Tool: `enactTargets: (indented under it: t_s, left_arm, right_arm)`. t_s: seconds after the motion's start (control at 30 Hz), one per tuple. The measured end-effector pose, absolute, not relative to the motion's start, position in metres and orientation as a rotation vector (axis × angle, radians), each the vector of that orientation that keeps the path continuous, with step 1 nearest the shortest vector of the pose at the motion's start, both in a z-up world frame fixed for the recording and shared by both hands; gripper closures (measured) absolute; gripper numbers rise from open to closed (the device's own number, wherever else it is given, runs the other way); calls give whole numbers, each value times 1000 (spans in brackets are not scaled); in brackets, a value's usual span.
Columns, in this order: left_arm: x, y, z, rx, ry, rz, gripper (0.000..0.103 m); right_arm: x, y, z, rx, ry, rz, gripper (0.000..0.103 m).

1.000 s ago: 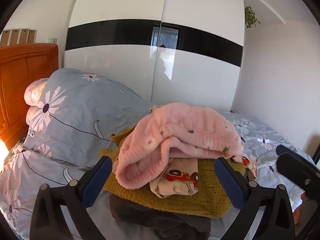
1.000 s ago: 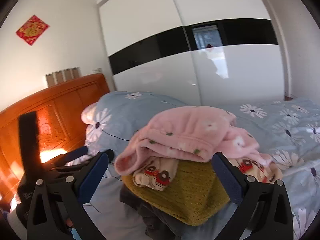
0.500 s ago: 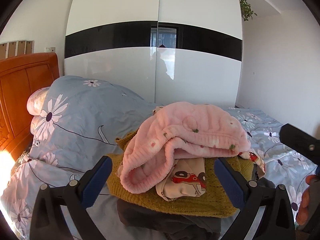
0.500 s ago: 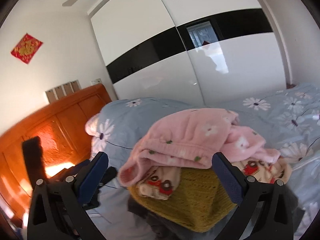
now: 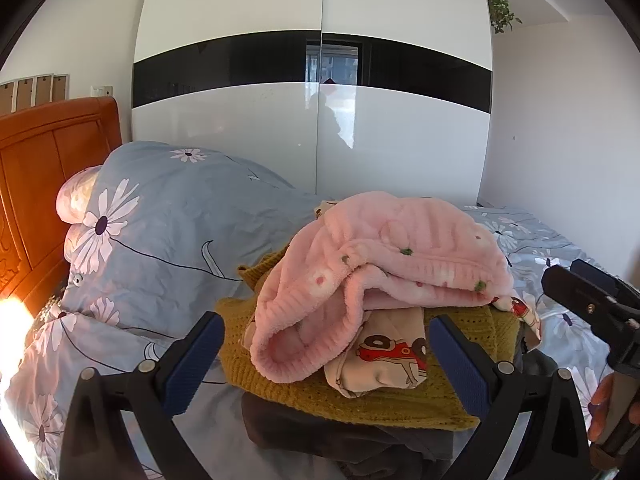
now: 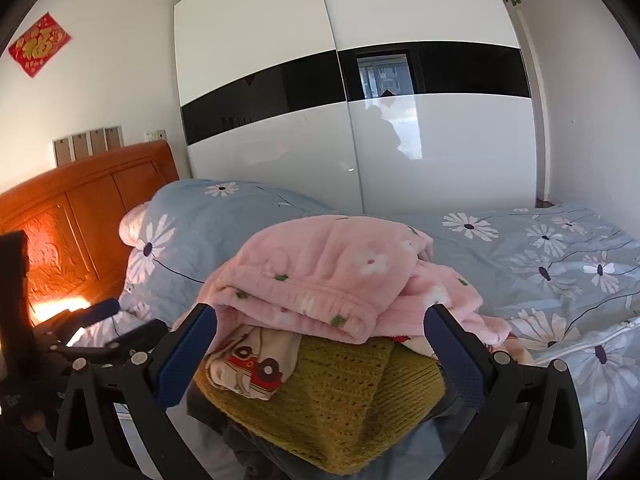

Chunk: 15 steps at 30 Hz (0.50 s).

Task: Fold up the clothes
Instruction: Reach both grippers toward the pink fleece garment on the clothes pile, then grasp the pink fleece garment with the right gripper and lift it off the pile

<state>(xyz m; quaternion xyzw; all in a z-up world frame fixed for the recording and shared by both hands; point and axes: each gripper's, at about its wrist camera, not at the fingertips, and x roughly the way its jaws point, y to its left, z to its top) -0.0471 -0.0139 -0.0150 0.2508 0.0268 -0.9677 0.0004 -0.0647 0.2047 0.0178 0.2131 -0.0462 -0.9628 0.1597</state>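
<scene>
One heap of clothes on the bed, four layers counted, pink fleece topmost over cartoon print, mustard knit, dark garment, left gripper and right gripper spread wide, empty, red wall hanging seen only from the right wrist, a hand only from the left.

Both wrist views near clothes pile

Bed: bunched floral duvet, clothes pile on top.
</scene>
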Motion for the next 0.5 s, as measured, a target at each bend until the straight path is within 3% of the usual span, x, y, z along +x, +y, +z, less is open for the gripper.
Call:
enactTargets:
  t_s: [0.5]
  left_arm:
    - [-33,-36,-36,859,58,-2974,0]
  right_arm:
    - [-107,194,-7,797,-17,-2836,0]
